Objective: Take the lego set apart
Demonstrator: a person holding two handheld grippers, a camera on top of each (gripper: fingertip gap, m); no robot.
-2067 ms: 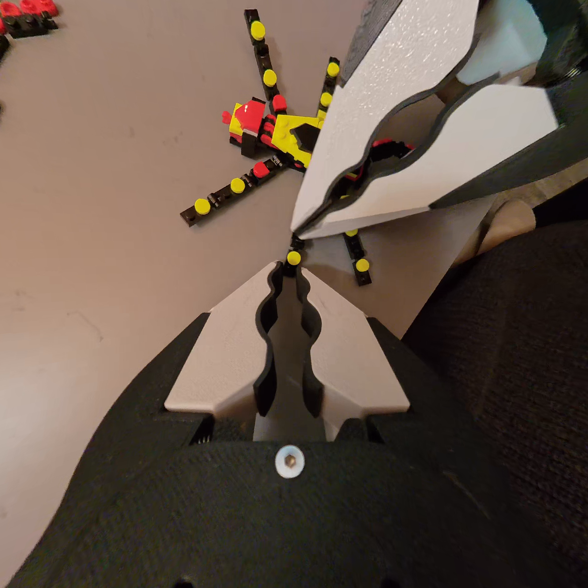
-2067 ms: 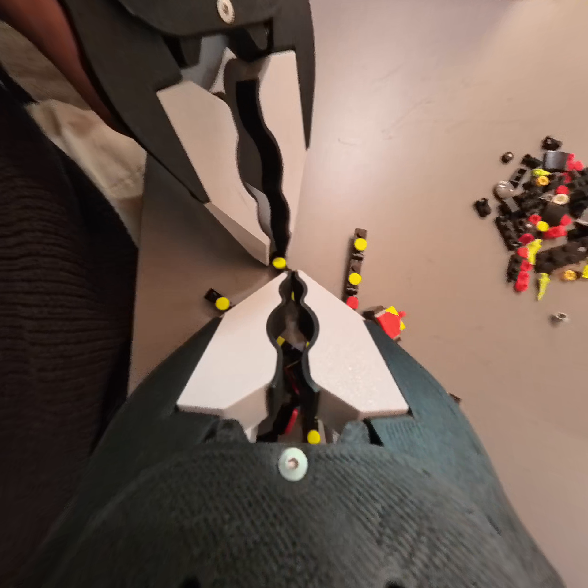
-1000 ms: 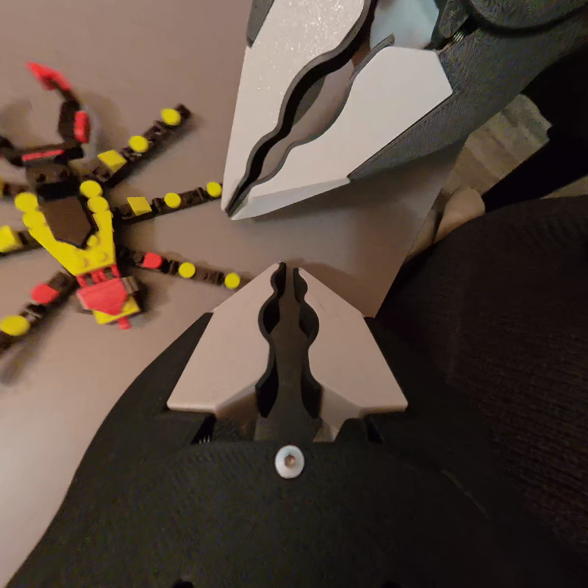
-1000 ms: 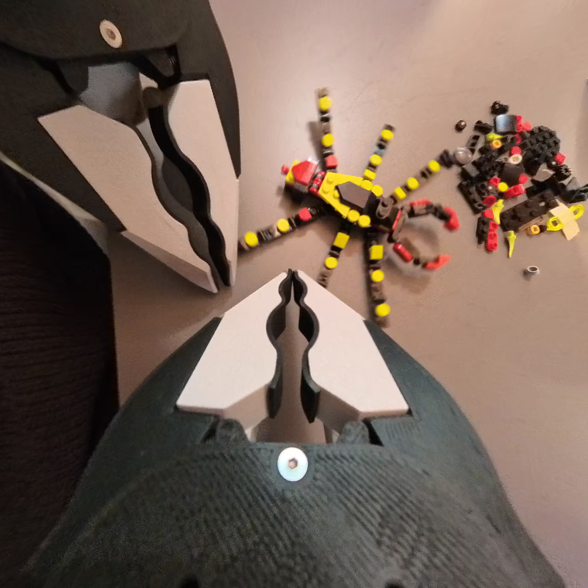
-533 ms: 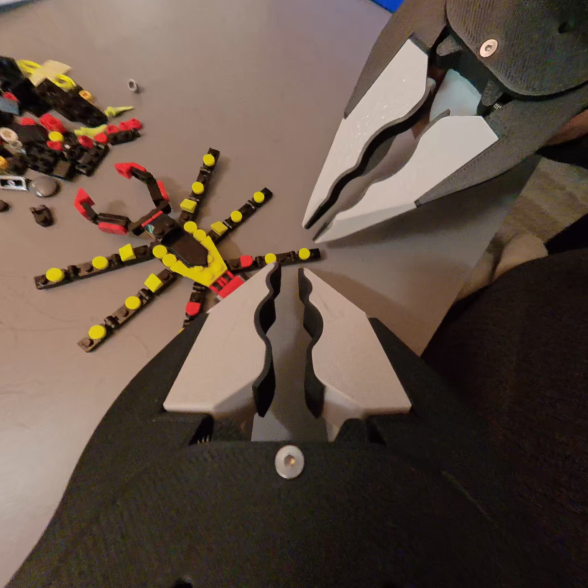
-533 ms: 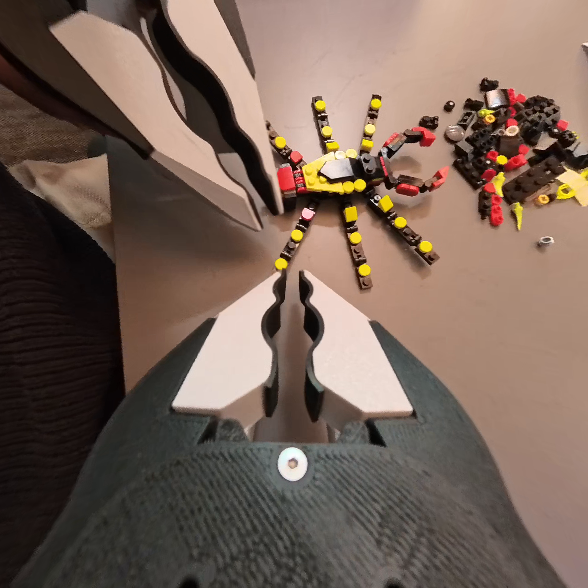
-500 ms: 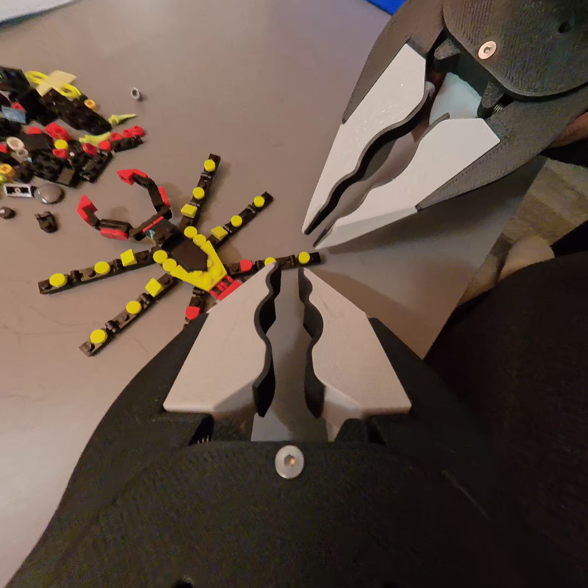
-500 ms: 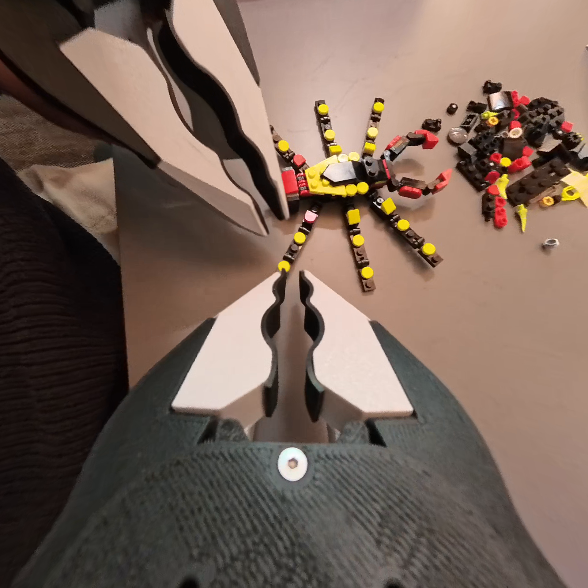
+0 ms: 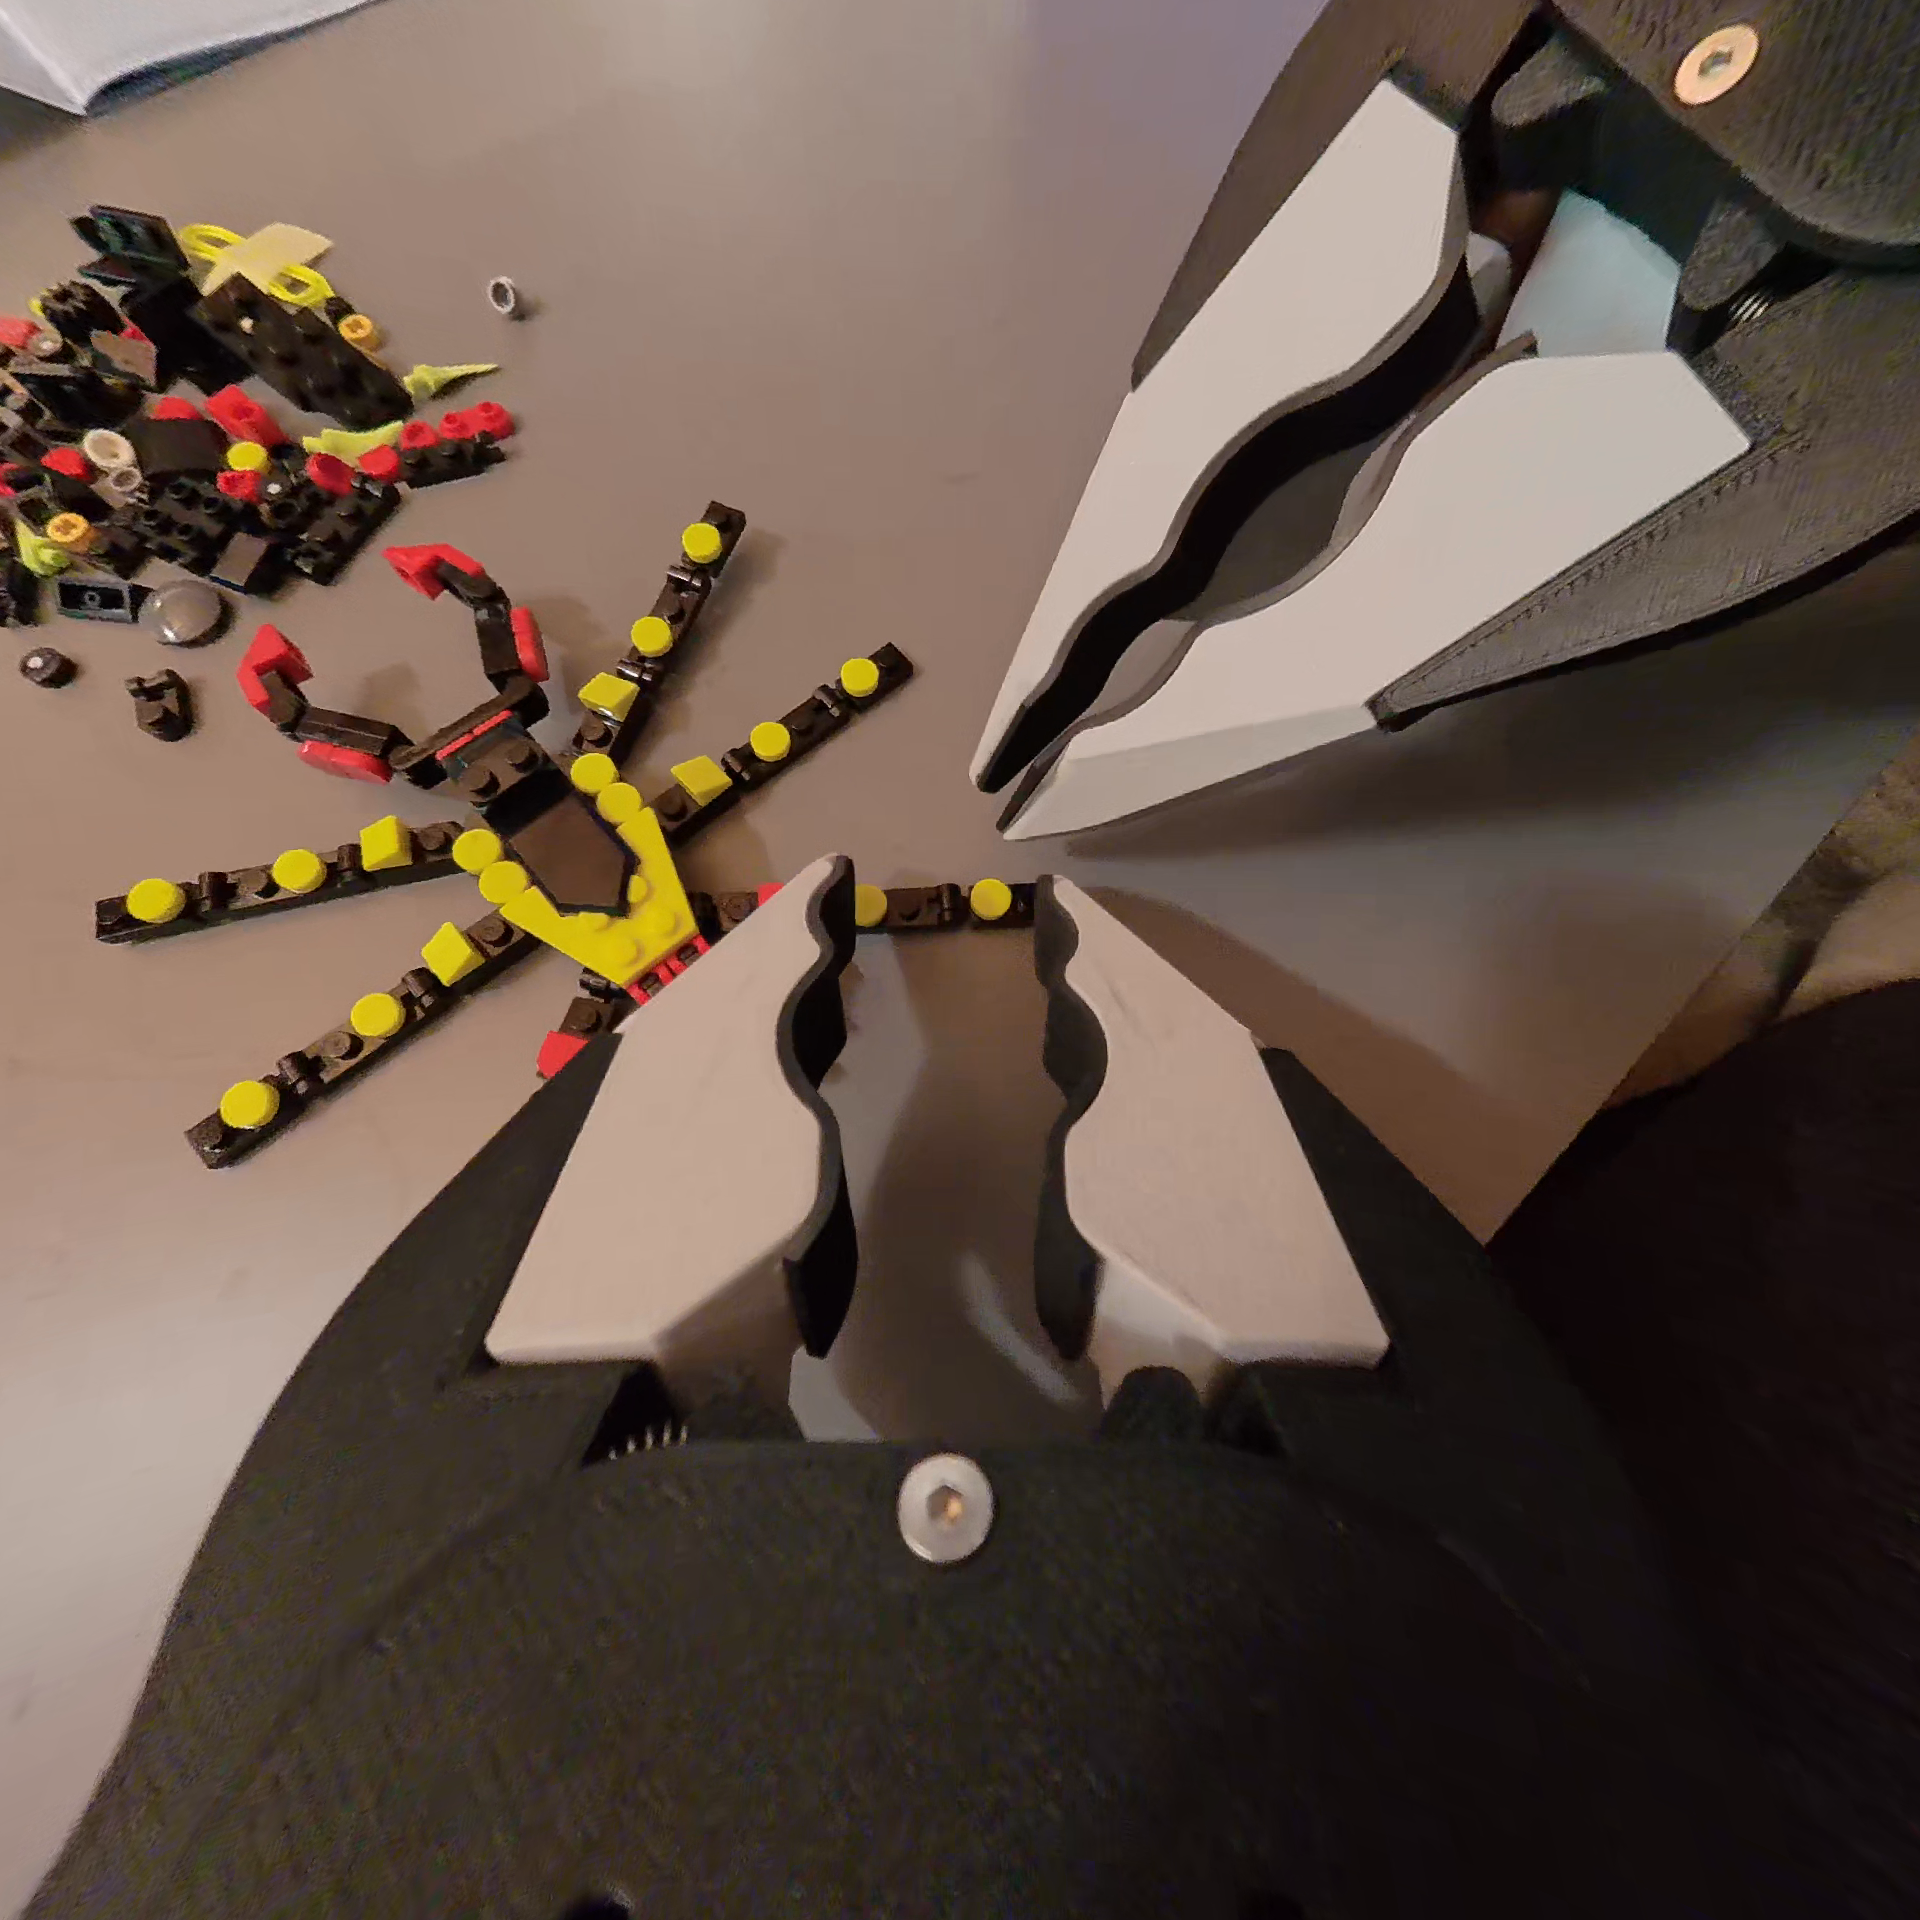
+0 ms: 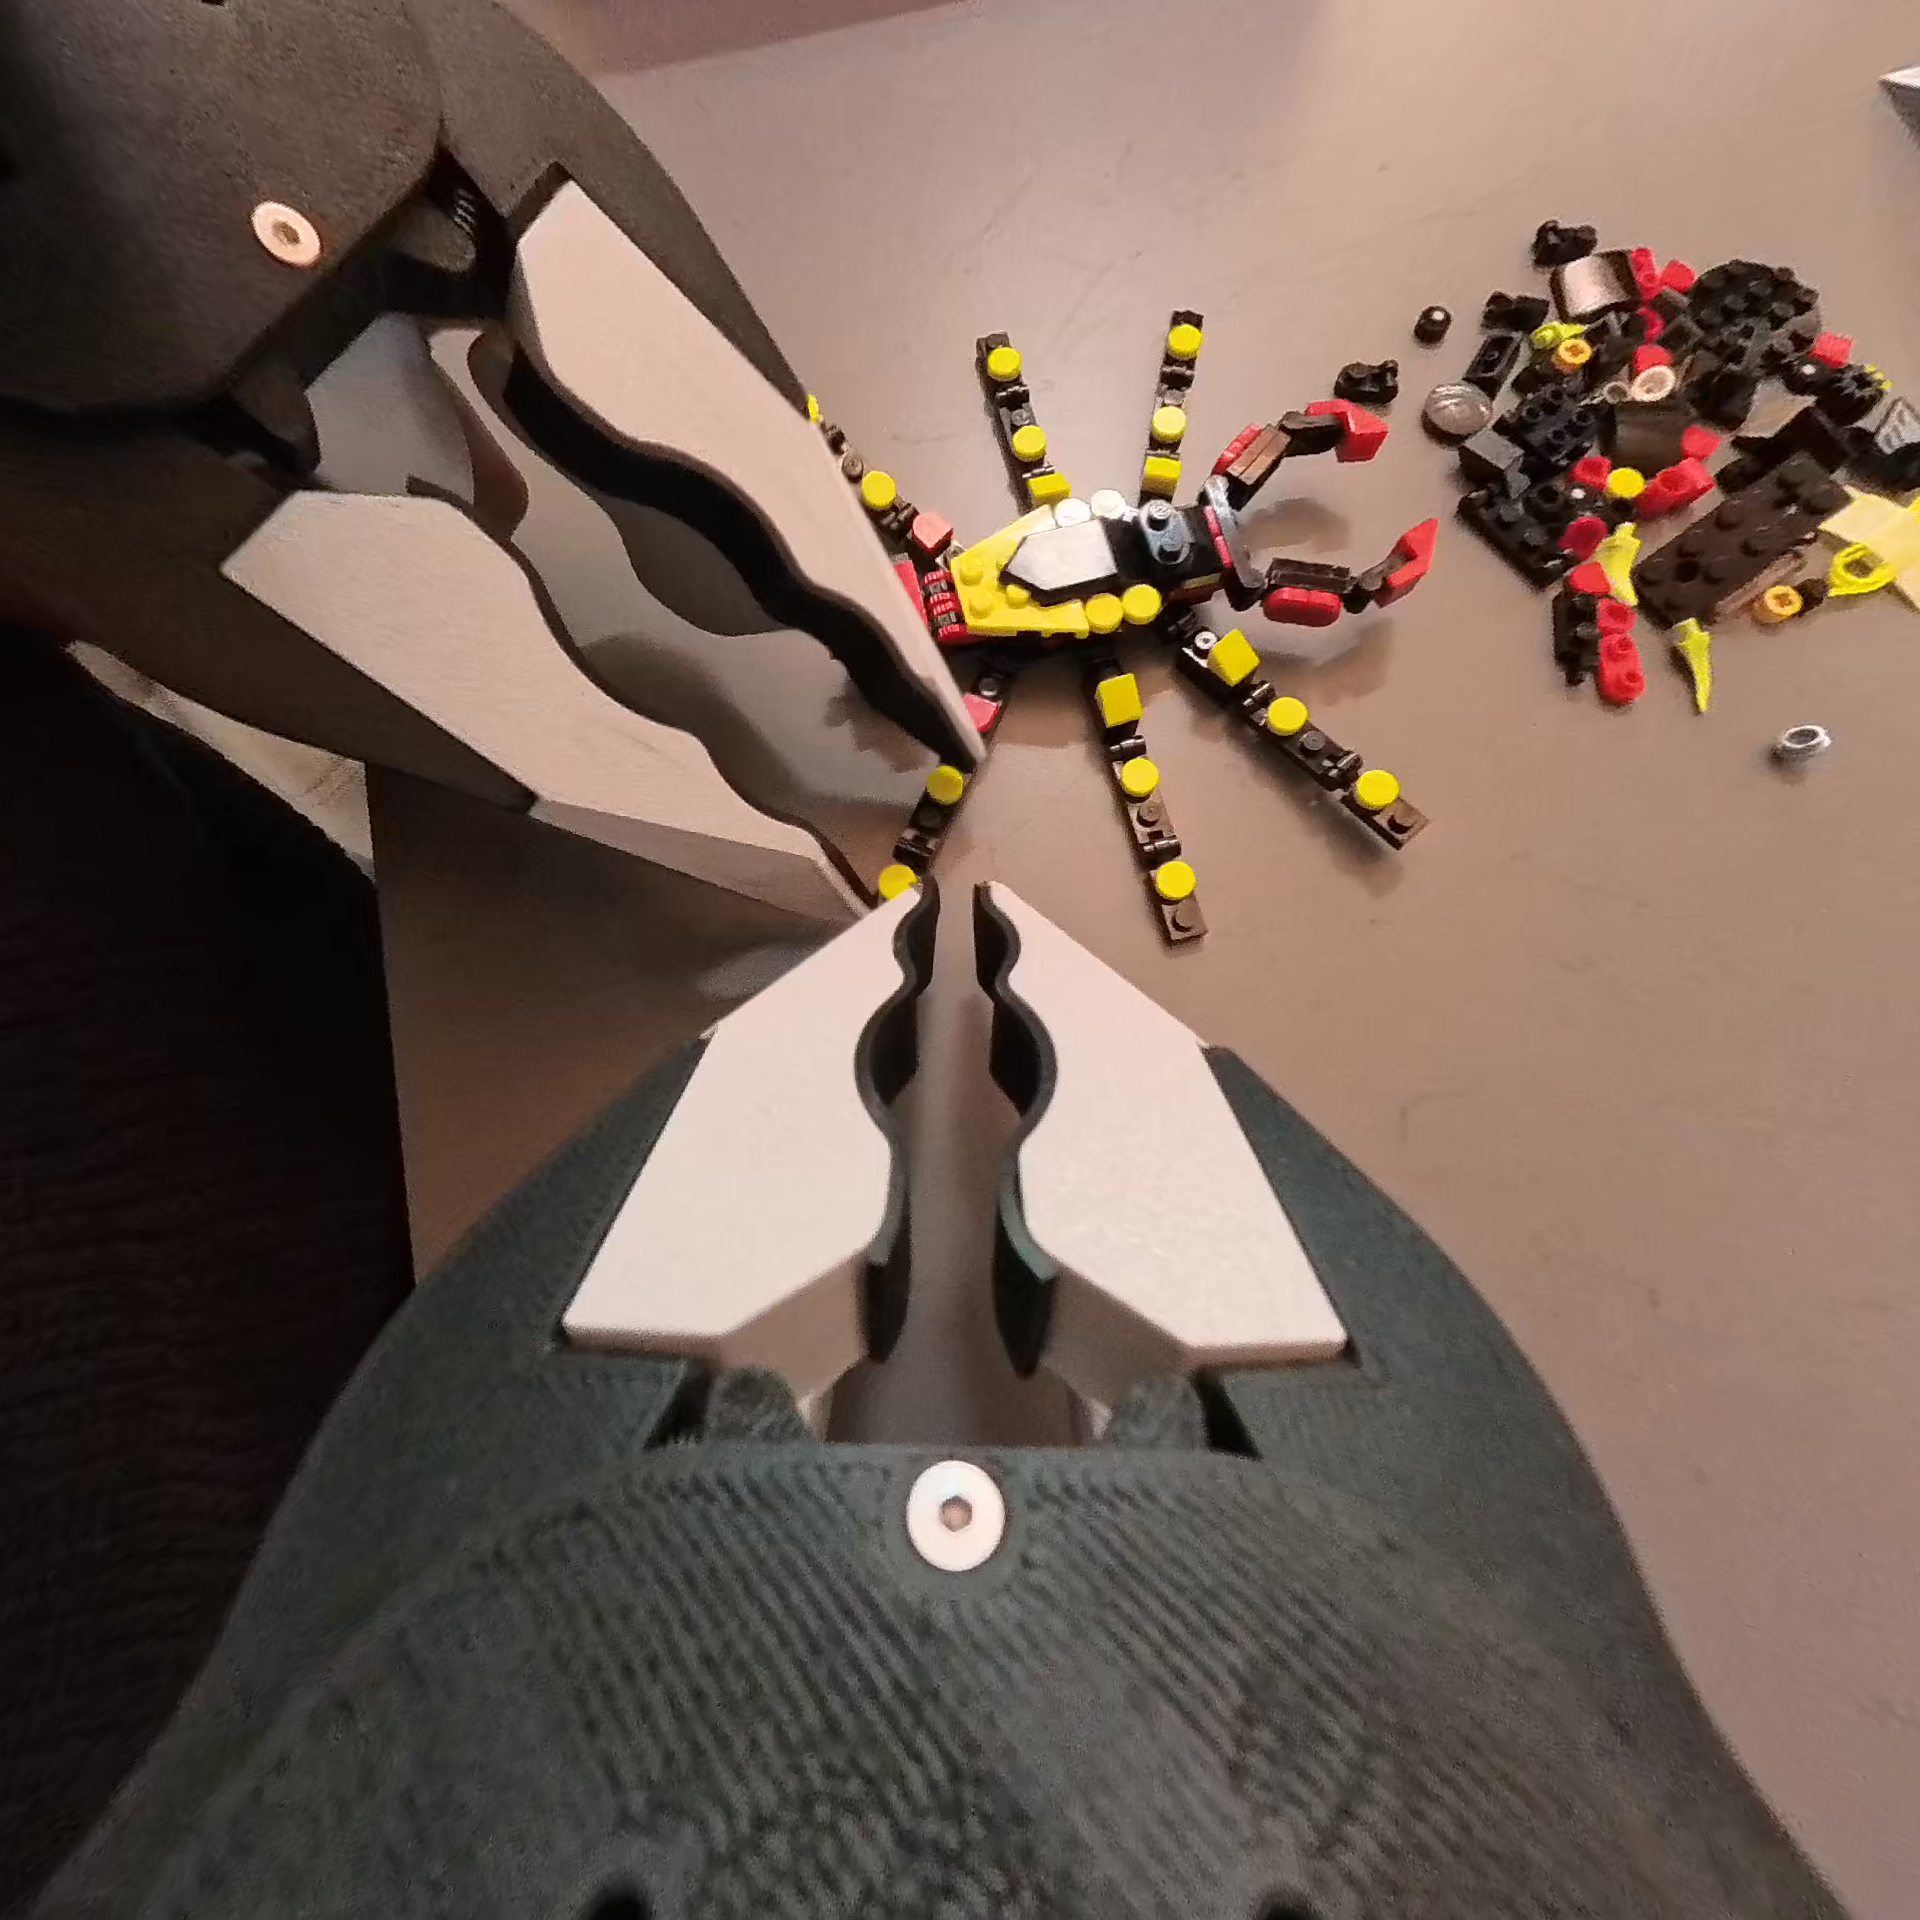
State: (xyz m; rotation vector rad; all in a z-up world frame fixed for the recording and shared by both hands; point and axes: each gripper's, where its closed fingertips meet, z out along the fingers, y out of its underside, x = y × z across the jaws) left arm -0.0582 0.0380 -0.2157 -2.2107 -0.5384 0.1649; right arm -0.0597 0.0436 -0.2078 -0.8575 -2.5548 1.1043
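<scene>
Notably, the left gripper (image 9: 940, 899) stood spread astride a yellow-studded black leg (image 9: 925, 902) of the lego scorpion (image 9: 582, 873), the right gripper (image 10: 954, 894) narrowly parted and empty; pulling unbraced risked dragging the whole model.

Unclear indoor place — only a plain grey-brown tabletop (image 9: 935, 260) shows.

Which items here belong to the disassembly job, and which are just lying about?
Job:
- lego spider, assembled
- loose lego pieces in a pile
- left gripper, open
- right gripper, slightly open

Lying about:
- small metal ring
- white sheet, far table edge
</scene>
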